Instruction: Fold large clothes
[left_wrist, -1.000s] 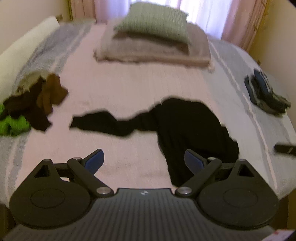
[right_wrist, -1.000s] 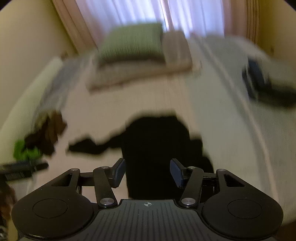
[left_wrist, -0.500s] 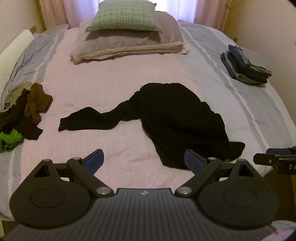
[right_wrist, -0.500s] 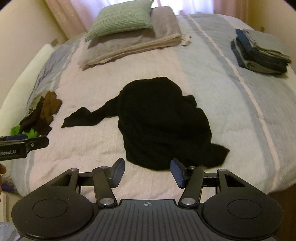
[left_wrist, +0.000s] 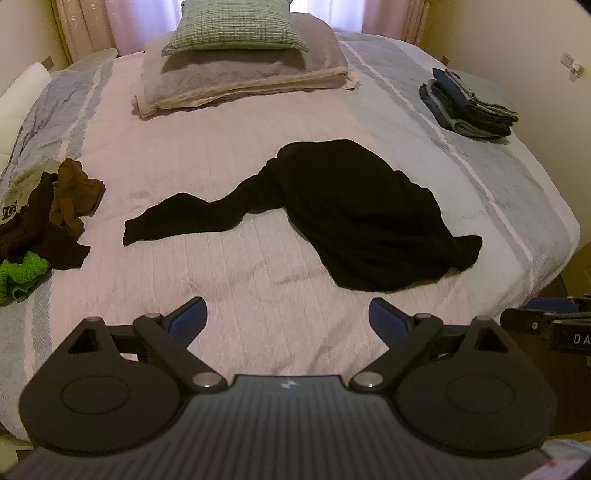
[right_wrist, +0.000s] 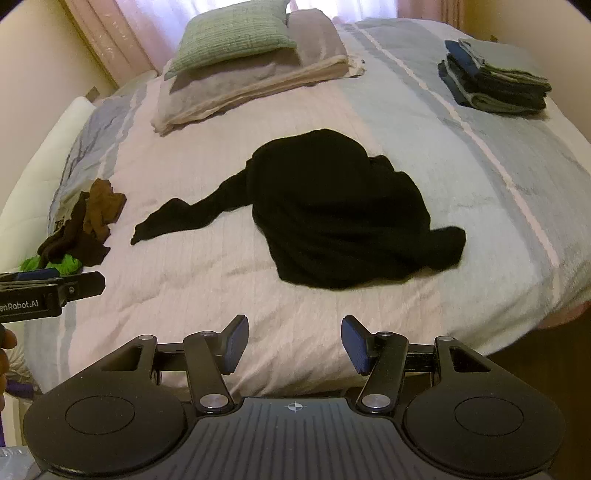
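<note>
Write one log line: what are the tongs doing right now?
left tongs: open, empty | right tongs: open, empty | black garment: crumpled on bed, untouched

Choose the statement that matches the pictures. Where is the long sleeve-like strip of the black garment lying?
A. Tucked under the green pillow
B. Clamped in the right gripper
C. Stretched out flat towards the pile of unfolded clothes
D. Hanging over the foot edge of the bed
C: the black garment trails its strip across the bedspread towards the pile of unfolded clothes, and neither gripper touches it.
</note>
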